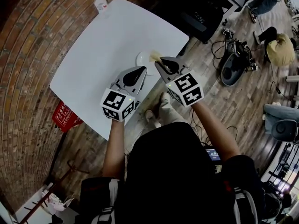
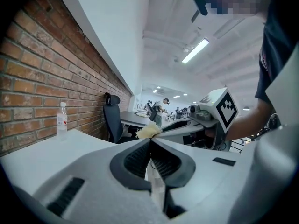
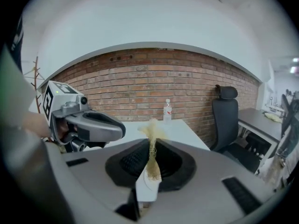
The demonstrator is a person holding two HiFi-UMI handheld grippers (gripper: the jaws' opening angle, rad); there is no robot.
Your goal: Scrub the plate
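A small white plate [image 1: 141, 59] lies on the white table [image 1: 103, 45] near its front edge, partly hidden behind both gripper tips. My right gripper [image 1: 159, 64] [image 3: 152, 141] is shut on a yellowish scrubbing sponge [image 1: 155, 56] [image 3: 152, 129], which sticks out past its tips over the plate's right side. My left gripper [image 1: 141, 70] [image 2: 150, 142] hangs just short of the plate with its jaws shut and nothing between them. In the left gripper view the right gripper [image 2: 161, 130] and its sponge [image 2: 148, 131] show ahead. Neither gripper view shows the plate.
A clear water bottle [image 1: 100, 3] [image 3: 167, 111] stands at the table's far corner by the brick wall. A black office chair [image 3: 226, 115] stands past the table's right end. Bags and cables [image 1: 238, 62] lie on the wooden floor to the right, and a red object [image 1: 65, 116] sits below the table's left edge.
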